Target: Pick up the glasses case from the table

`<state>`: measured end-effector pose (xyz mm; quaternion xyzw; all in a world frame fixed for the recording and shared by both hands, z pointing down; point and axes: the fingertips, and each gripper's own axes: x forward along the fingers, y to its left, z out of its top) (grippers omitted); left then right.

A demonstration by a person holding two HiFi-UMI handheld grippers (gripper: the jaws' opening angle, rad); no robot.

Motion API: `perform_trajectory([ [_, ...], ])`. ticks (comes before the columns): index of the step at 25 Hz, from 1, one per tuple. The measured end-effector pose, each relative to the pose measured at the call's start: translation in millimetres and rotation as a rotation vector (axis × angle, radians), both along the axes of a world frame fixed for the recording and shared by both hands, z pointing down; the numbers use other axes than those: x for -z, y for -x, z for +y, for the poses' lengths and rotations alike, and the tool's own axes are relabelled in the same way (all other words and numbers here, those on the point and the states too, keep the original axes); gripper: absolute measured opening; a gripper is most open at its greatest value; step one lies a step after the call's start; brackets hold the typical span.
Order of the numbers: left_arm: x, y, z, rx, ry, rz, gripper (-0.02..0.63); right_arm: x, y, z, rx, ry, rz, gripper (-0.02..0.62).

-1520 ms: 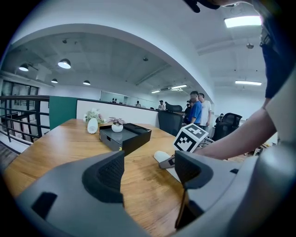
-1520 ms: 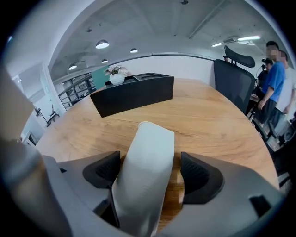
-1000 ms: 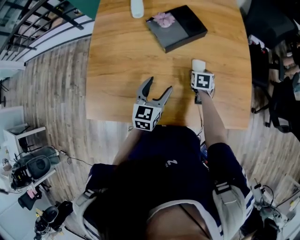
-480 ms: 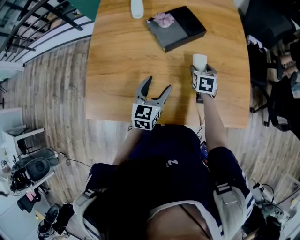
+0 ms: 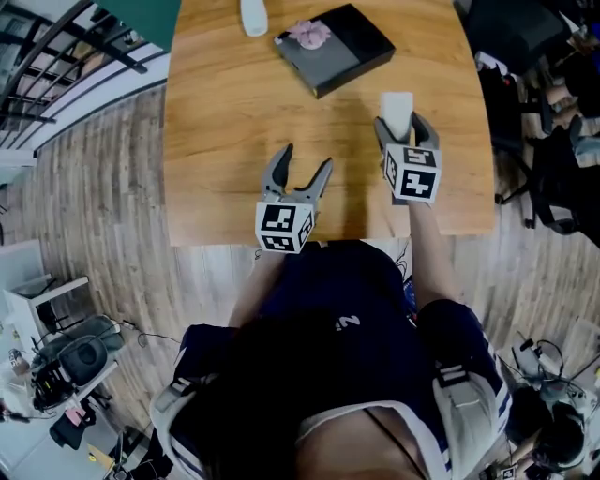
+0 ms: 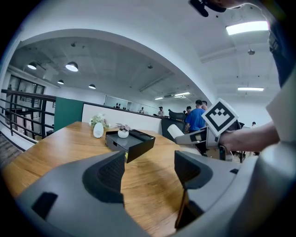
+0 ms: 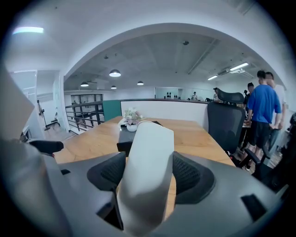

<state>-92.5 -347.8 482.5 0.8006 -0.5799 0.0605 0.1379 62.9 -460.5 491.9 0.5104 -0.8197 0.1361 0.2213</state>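
The white glasses case [image 5: 397, 111] [image 7: 145, 171] sits clamped between both pads of my right gripper [image 5: 397, 131] [image 7: 145, 173], lifted clear of the wooden table [image 5: 234, 122]. From the left gripper view the case [image 6: 175, 132] and the right gripper's marker cube [image 6: 218, 116] hang above the tabletop at the right. My left gripper [image 5: 298, 174] [image 6: 148, 171] hovers over the table's near edge, jaws open with nothing between them.
A black box [image 5: 333, 49] [image 6: 129, 143] with a small potted plant [image 5: 308, 34] on it lies at the table's far side, beside a white vase [image 5: 252, 16] [image 6: 98, 130]. Office chairs [image 5: 534, 178] stand to the right. People stand in the background [image 7: 261, 111].
My right gripper has risen from the tabletop with the glasses case in its jaws and tilted less steeply downward. The left gripper has stayed nearly in place.
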Motion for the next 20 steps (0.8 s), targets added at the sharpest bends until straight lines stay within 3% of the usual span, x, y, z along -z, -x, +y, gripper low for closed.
perform_trajectory([
  [8,6,13,1,-0.009,-0.027,0.014,0.334,45,6,51,0.013,-0.123,-0.027,0.328],
  [15,19,16,4,-0.017,-0.066,0.029,0.331,66,-9,103,-0.044,-0.214,-0.074,0.328],
  [20,21,13,13,-0.046,-0.076,0.022,0.331,64,-18,129,-0.068,-0.24,-0.055,0.33],
])
